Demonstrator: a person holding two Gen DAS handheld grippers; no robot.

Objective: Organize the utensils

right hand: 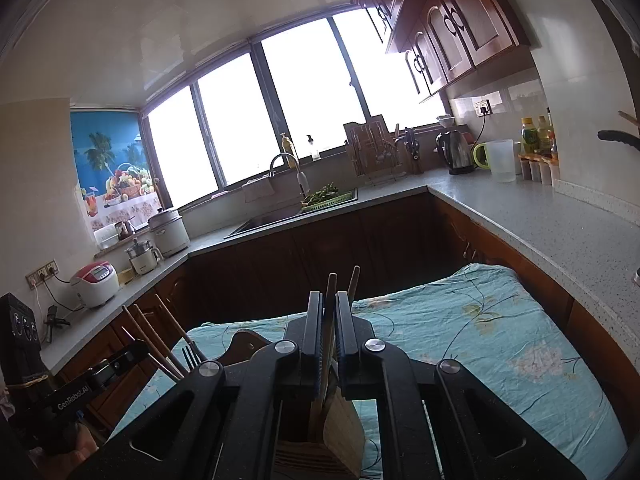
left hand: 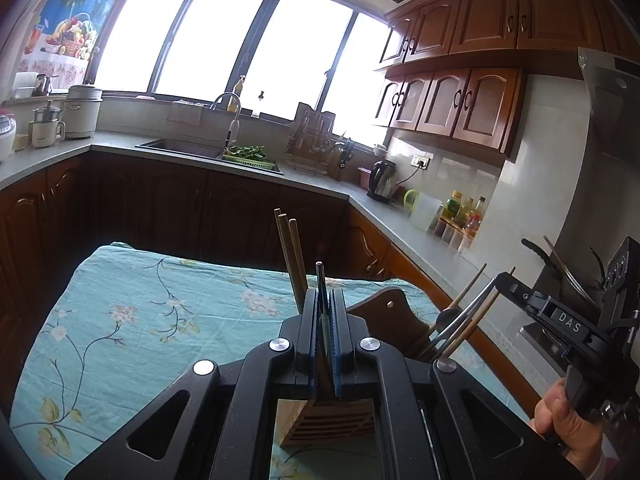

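My left gripper [left hand: 325, 300] is shut on wooden chopsticks [left hand: 291, 256] and a dark thin utensil [left hand: 321, 280], held upright over a slatted wooden utensil holder [left hand: 320, 420] on the table. My right gripper [right hand: 329, 304] is shut on wooden chopsticks [right hand: 331, 292], held upright over the same holder [right hand: 340, 428]. In the left wrist view the right gripper [left hand: 502, 280] shows at the right with chopsticks and a metal spoon [left hand: 460, 316]. In the right wrist view the left gripper [right hand: 136, 350] shows at the left with chopsticks and a fork [right hand: 192, 356].
A teal floral cloth [left hand: 140, 320] covers the table. A dark wooden board [left hand: 384, 312] stands beside the holder. Behind lies a grey L-shaped counter [right hand: 540, 216] with a sink [left hand: 180, 146], a kettle [left hand: 382, 180], bottles and rice cookers [right hand: 94, 282].
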